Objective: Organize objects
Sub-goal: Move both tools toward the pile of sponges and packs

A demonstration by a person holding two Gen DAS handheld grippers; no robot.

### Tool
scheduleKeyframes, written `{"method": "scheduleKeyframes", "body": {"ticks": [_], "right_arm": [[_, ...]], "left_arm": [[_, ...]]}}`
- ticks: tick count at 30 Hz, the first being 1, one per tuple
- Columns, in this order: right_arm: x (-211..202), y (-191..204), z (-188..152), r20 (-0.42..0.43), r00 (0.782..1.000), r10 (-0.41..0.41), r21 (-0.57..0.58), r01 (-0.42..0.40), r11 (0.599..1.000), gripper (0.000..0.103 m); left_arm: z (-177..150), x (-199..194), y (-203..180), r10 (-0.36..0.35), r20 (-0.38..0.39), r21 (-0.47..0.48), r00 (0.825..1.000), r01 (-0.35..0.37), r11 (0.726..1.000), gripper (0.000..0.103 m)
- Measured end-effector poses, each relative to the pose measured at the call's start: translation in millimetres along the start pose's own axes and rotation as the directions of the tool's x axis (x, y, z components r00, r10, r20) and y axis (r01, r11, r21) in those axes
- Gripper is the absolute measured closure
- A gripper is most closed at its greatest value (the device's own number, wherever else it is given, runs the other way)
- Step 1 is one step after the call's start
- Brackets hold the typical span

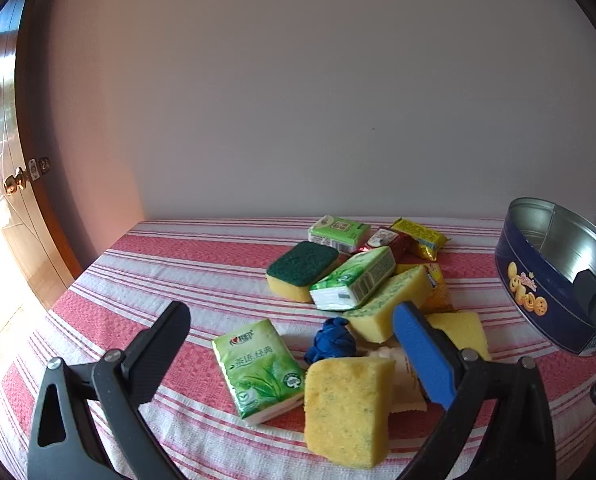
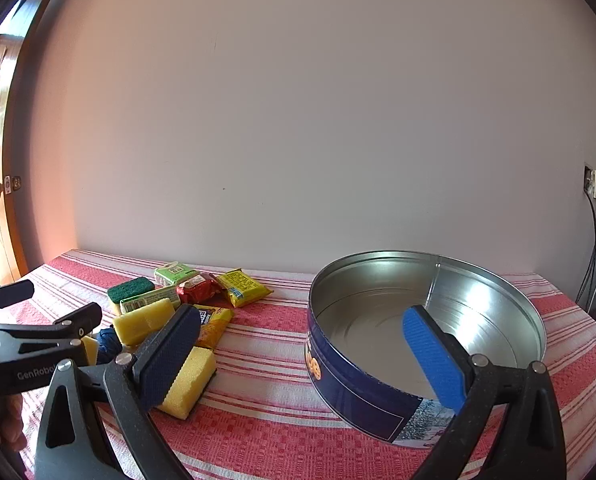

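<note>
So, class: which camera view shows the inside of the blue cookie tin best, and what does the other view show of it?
The right wrist view: the blue cookie tin sits in front of the open right gripper, with its bare metal floor visible. The left wrist view catches it only at the right edge, mostly outer wall, with a strip of interior.

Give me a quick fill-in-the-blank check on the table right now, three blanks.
1. The round blue tin holds ____ objects.
2. The knotted item beside the nearest tissue pack is coloured ____.
3. The left gripper and right gripper both have their jaws ____.

Missing words: no; blue; open
</note>
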State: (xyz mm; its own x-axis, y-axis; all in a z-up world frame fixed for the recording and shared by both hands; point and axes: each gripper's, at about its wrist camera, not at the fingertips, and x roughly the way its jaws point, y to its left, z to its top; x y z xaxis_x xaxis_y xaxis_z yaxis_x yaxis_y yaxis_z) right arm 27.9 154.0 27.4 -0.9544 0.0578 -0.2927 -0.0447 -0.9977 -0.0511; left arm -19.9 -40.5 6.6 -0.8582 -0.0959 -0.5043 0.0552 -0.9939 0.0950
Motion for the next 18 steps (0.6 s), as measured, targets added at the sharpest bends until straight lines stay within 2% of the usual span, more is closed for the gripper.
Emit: {"method": "scheduleKeyframes", "body": {"ticks": [2, 4, 6, 10, 14, 15, 18], "right_arm": [[-2, 5, 0, -0.003, 0.999, 0.034, -0.010, -0.034, 0.999, 0.001], [-2, 11, 0, -0.013, 0.997, 0.082, -0.006, -0.082, 0.997, 0.001], [-2, 17, 1, -0.030, 0.990, 0.140, 0.001, -0.140, 0.990, 0.001], [10, 34, -1, -0.126, 0.965, 0.231, 0.009, -0.231, 0.973, 0.006], [28, 58, -12, -0.261, 0.932, 0.251, -0.041, -0.270, 0.962, 0.027], [33, 61, -15, -0.299, 0.920, 0.252, -0.045, -0.278, 0.960, 0.028], [51, 65, -22, -0.395, 0.884, 0.248, -0.024, -0.280, 0.960, 0.028]], "left_arm": [[4, 4, 17, 0.053, 0.002, -0.022, 0.999, -0.053, 0.998, 0.000], [7, 7, 32, 0.077, -0.008, -0.058, 0.997, -0.077, 0.995, 0.000], [9, 10, 47, 0.068, -0.028, -0.097, 0.997, -0.070, 0.993, 0.000], [9, 16, 68, 0.049, -0.066, -0.133, 0.997, -0.058, 0.989, 0.000], [9, 14, 71, -0.076, -0.094, -0.117, 0.993, 0.065, 0.991, 0.000], [8, 14, 69, -0.108, -0.108, -0.110, 0.988, 0.096, 0.989, 0.000], [5, 20, 60, -0.233, -0.182, -0.132, 0.955, 0.211, 0.969, 0.001]]}}
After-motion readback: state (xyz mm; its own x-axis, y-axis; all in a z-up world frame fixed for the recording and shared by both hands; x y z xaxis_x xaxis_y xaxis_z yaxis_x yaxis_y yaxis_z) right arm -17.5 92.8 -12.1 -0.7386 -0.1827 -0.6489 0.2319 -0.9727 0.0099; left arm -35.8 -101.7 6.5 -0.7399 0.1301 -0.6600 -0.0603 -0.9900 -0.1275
